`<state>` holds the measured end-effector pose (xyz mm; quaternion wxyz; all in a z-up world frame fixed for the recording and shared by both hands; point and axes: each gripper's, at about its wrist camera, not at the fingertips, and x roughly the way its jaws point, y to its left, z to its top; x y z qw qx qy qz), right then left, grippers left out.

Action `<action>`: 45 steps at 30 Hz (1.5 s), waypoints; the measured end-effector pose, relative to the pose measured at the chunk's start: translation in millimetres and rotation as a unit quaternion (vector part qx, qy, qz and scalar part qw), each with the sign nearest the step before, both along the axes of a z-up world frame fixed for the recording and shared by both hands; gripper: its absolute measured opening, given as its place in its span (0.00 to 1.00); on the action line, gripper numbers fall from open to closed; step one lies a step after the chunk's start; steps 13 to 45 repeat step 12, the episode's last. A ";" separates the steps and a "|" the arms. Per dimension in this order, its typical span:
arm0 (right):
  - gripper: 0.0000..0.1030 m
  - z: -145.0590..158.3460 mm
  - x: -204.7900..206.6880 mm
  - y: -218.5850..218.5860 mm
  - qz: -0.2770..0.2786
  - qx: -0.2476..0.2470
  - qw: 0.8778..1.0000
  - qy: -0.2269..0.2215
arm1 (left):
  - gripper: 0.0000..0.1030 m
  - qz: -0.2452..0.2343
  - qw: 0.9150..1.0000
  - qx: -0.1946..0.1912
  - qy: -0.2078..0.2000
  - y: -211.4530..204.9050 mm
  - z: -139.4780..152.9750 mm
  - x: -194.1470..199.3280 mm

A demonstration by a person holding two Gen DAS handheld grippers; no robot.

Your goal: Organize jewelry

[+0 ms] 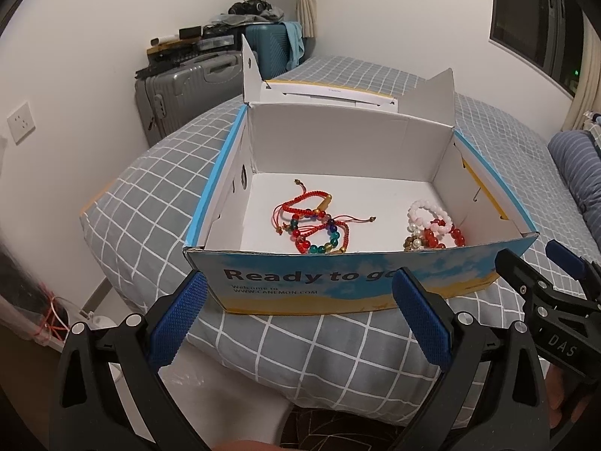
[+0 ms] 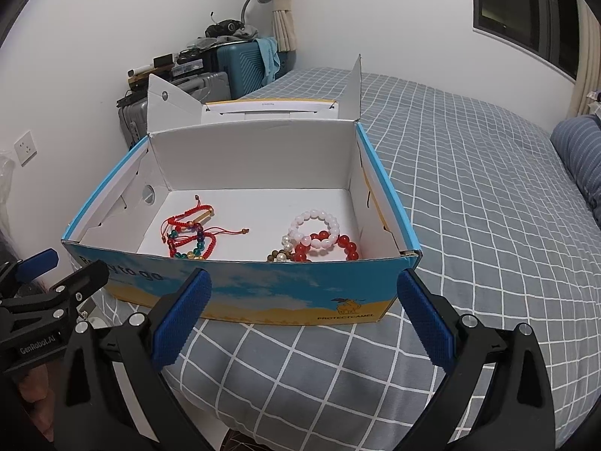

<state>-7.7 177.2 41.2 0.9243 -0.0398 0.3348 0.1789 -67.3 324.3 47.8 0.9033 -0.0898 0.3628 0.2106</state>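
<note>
An open cardboard box [image 1: 338, 285] [image 2: 263, 293] with a blue-and-yellow printed front sits on the bed corner. Inside on the left lie red cord bracelets with coloured beads [image 1: 315, 225] [image 2: 191, 236]. On the right lies a pile of pink, red, pearl and brown bead bracelets [image 1: 432, 227] [image 2: 319, 236]. My left gripper [image 1: 300, 293] is open just in front of the box wall, holding nothing. My right gripper [image 2: 304, 293] is also open before the front wall, empty. Each gripper shows at the edge of the other's view: the right gripper [image 1: 541, 267] and the left gripper [image 2: 64, 267].
The box lid [image 1: 323, 92] stands open at the back. A grey checked bedspread [image 2: 469, 188] covers the bed, with a striped blue pillow [image 2: 578, 150] at right. Suitcases [image 1: 188, 90] piled with clutter stand against the wall. A wall socket [image 1: 18, 122] is at left.
</note>
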 end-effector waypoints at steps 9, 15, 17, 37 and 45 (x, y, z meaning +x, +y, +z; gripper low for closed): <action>0.93 -0.8 0.6 -0.5 0.000 0.001 1.000 0.002 | 0.94 -0.003 1.000 0.000 0.003 -0.9 -0.7 1.8; 0.93 -0.7 1.1 -0.4 -0.001 0.001 1.000 0.001 | 0.94 -0.001 1.000 0.000 0.003 -1.5 -0.7 1.6; 0.93 -0.7 1.1 -0.4 -0.001 0.001 1.000 0.001 | 0.94 -0.001 1.000 0.000 0.003 -1.5 -0.7 1.6; 0.93 -0.7 1.1 -0.4 -0.001 0.001 1.000 0.001 | 0.94 -0.001 1.000 0.000 0.003 -1.5 -0.7 1.6; 0.93 -0.7 1.1 -0.4 -0.001 0.001 1.000 0.001 | 0.94 -0.001 1.000 0.000 0.003 -1.5 -0.7 1.6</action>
